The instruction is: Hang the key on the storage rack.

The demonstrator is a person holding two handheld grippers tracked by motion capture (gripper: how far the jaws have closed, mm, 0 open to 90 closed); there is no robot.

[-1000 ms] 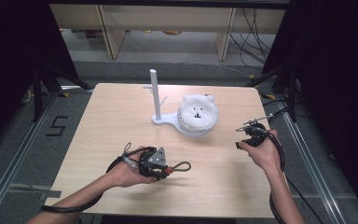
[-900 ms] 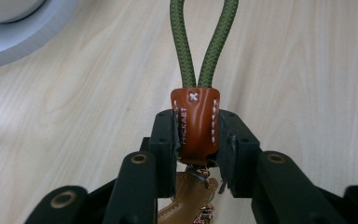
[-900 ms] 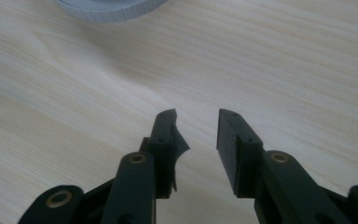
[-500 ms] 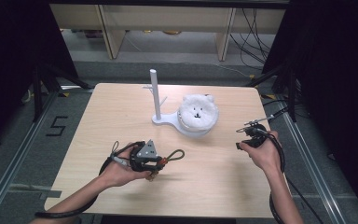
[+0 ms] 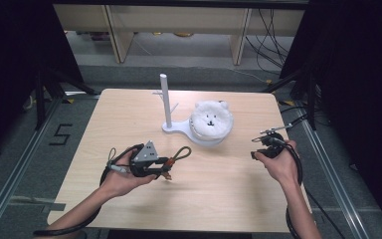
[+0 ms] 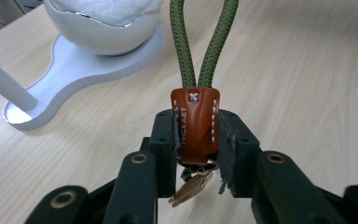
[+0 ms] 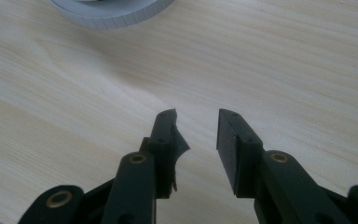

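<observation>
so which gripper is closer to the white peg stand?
Left. The left gripper sits just in front of the stand; the right gripper is off to its right.

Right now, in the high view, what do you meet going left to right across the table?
Left gripper clamping a keychain with a green cord loop → white stand post → white bowl with a fluffy bear face → right gripper, jaws apart with nothing between them.

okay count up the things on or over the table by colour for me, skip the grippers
White: 2, stand and bowl with plush bear face
Green and brown: 1, keychain with green cord loop
Total: 3
</observation>
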